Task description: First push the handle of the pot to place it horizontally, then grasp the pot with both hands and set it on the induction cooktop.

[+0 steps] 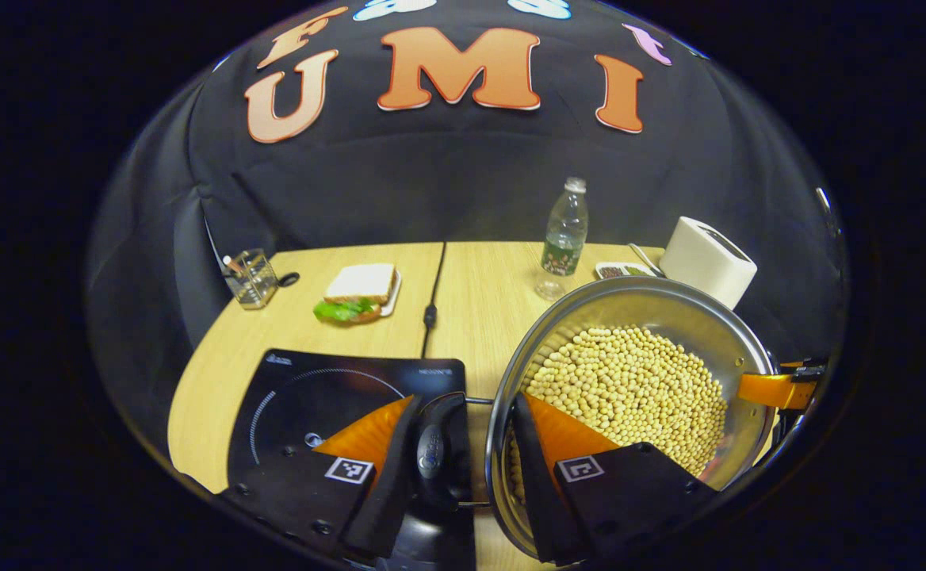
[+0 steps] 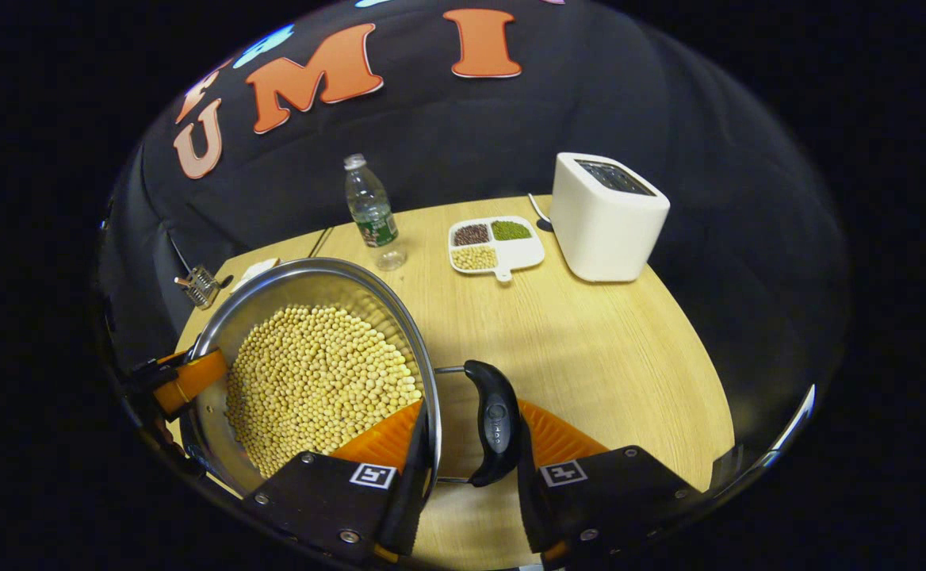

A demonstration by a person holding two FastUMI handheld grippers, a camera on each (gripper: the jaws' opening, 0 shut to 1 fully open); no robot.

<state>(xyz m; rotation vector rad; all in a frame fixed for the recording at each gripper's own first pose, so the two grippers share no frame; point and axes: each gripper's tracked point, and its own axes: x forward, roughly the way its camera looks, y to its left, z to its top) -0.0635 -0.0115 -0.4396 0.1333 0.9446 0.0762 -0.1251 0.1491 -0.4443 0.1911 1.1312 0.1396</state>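
- I am working over a pale wooden table that is standing against the black cloth wall of the booth.
- Along the far edge I am seeing a clear water bottle, a white toaster at the far right, and just beside it a white divided dish holding three kinds of beans.
- At the far left a small glass container is standing near a sandwich on a plate, and a dark seam with a cable is running down the middle of the table.
- The induction cooktop is lying flat at the near left, just beside the pot, with its round cooking ring bare.
- The pot is sitting right of the cooktop, steel-walled and heaped with pale yellow soybeans.
- In the left gripper view, the left gripper is straddling the pot's left side handle: its fingers are spread, one outside the black grip over the cooktop, the other inside the rim over the beans. I cannot tell whether both are pressing.
- In the right gripper view, the right gripper is straddling the right side handle the same way, fingers parted, one inside the rim and one outside the grip; contact on both sides is unclear.
- Each view is also catching the other gripper at the pot's opposite rim.
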